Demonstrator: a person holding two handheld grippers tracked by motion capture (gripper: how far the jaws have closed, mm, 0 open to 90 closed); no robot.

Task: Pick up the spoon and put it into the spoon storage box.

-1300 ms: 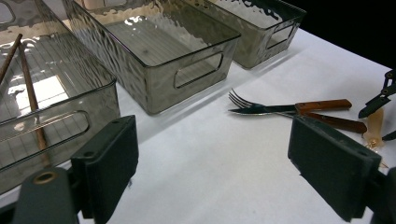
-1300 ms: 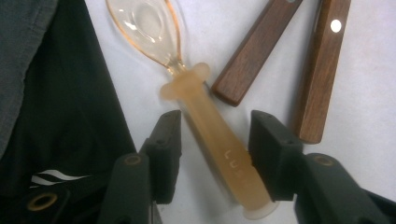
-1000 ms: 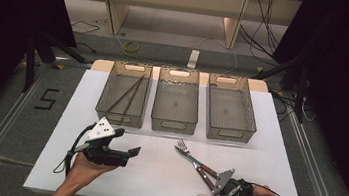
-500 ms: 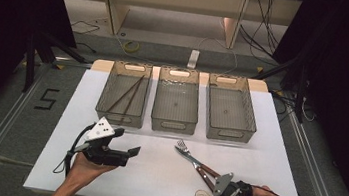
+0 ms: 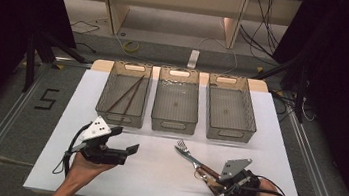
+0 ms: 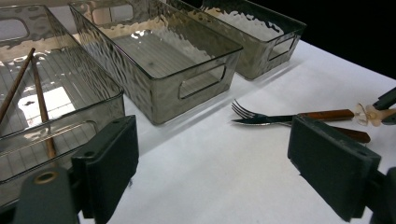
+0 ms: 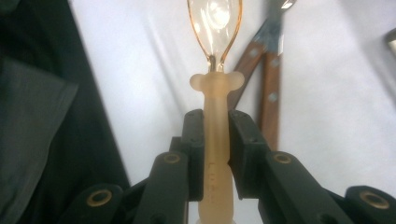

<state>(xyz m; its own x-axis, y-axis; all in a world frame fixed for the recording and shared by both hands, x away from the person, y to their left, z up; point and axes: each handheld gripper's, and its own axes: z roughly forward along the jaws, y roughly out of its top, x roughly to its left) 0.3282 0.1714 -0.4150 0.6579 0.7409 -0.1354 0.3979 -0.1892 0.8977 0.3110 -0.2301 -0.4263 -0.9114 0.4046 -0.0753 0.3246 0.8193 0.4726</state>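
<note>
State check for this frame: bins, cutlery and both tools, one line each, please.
Left bin: holds two chopsticks.
Middle bin: empty.
Right bin: empty.
Fork: flat on the table.
Knife: flat beside the fork.
Spoon: clamped by its handle.
Left tool: open, holding nothing.
Right tool: shut on the spoon.

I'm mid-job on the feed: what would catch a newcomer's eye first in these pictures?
Three clear bins in a row at the far side of the white table, the left one holding chopsticks. Nearer, the right gripper is shut on a pale translucent spoon beside a fork and knife, while the left gripper is open.
</note>
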